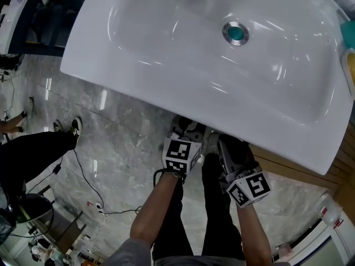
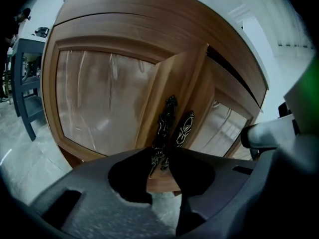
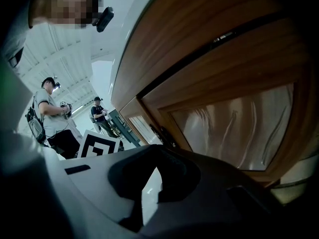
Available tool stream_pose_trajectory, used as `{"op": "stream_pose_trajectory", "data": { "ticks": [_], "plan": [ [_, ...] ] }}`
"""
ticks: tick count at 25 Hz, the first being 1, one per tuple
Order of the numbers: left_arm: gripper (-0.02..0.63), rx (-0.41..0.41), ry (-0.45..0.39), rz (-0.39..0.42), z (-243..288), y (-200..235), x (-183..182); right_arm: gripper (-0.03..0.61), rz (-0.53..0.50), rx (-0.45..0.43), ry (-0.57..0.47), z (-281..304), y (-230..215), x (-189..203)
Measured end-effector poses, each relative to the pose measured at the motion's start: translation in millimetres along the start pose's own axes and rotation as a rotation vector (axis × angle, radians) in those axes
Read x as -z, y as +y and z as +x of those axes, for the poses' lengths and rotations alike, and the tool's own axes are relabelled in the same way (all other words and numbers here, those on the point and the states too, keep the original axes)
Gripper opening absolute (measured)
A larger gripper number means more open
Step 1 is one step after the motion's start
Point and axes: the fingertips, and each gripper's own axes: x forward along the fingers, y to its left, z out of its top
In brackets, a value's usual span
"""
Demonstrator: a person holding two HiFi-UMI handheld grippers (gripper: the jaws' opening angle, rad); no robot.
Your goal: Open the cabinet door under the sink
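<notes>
At your far left, a bystander's dark-trousered legs stand on the grey marble floor. The white sink fills the top of the head view.

Under its front edge, your left tool has its jaws apart. The lower end of the dark ornate handle on the left cabinet door sits in the gap between them, and the pads are not pressing on it. That door is wood-framed with a frosted panel and stands slightly ajar. Its free edge sits proud of the right-hand door, which carries a second handle just beside the first.

Your right tool is just to the right of the left one, also under the sink's edge and close to the right-hand door's frosted panel. Its jaws are a narrow way apart, with only pale floor showing between them. Further right, the cabinet's wood shows below the end of the sink.
</notes>
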Motion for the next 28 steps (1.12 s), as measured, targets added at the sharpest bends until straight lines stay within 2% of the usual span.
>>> {"op": "stream_pose_trajectory", "data": {
  "ticks": [1,17,22,28],
  "plan": [
    [0.094,-0.003,-0.007,0.000,0,0,-1,0.009,0.001,0.003,0.001,-1,-2,0],
    [0.084,-0.026,-0.058,0.025,-1,3,2,0.009,-0.004,0.009,0.021,3,6,13],
    [0.084,0.013,-0.055,0.005,-4,1,0,0.009,-0.002,0.030,0.016,3,15,17],
    [0.084,0.055,-0.042,0.032,-24,2,14,0.009,0.002,0.067,-0.006,7,20,24]
  ]
}}
